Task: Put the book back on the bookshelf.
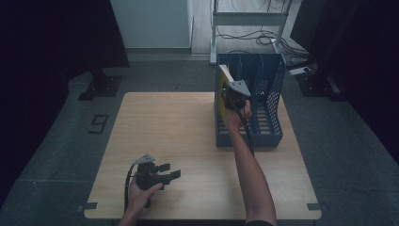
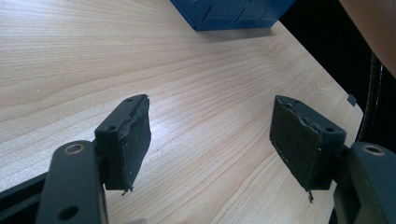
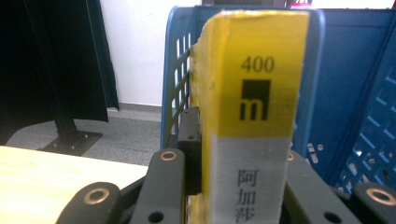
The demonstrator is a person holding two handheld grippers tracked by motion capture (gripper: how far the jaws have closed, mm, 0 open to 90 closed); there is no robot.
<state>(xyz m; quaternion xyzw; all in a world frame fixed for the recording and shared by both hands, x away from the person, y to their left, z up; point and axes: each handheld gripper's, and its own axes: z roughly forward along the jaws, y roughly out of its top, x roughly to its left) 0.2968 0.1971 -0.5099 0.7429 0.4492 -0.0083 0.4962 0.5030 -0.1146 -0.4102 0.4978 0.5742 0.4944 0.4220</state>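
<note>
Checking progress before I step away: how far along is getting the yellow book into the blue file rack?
Done: the right gripper has the yellow book clamped by its spine. In hand: it holds the book at the blue rack's leftmost slot. Left: seating and releasing it. The left gripper idles open.

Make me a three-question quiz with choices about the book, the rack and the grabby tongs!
1. Where is the blue rack?
A. at the table's far right
B. on the floor
C. at the near left corner

2. What colour is the top of the book's spine?
A. red
B. yellow
C. green

3. How are the left tongs?
A. shut on the book
B. shut on a pen
C. open, holding nothing

Answers:
1 A, the high view shows the rack standing on the wood at the far right.
2 B, the right gripper view shows yellow above a grey band, clamped by the right tongs.
3 C, bare wood shows between the spread jaws.
</note>
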